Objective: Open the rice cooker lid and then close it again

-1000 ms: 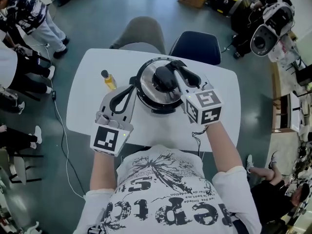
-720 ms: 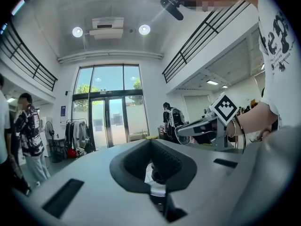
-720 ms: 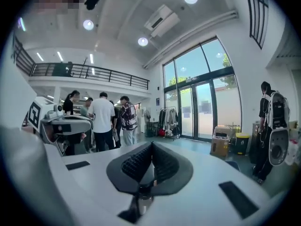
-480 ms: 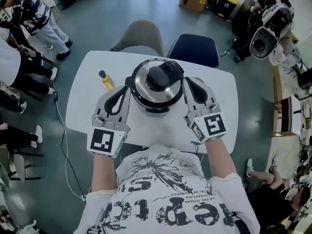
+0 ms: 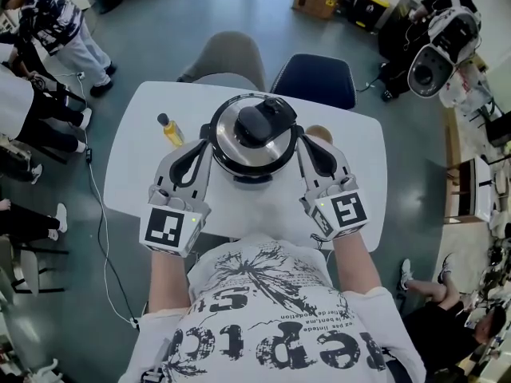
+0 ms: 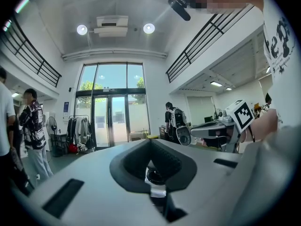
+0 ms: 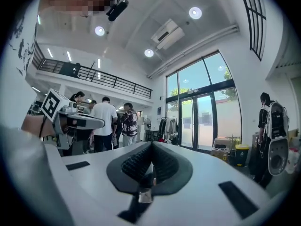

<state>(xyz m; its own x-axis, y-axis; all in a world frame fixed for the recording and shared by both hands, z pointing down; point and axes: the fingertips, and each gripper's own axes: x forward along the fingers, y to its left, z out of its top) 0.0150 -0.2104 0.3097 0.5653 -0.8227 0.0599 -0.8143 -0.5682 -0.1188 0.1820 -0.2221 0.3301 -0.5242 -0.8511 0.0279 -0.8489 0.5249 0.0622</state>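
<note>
Now the right hand-held gripper (image 5: 308, 142) has left the lid (image 5: 259, 130).

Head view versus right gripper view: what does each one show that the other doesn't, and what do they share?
Only the head view: the rice cooker, lid down, on the white table, with a yellow bottle to its left.

Only the right gripper view: tall glass doors and ceiling lights.

Both: the right hand-held gripper, its jaws together on nothing, and the left hand-held gripper with its marker cube.
</note>
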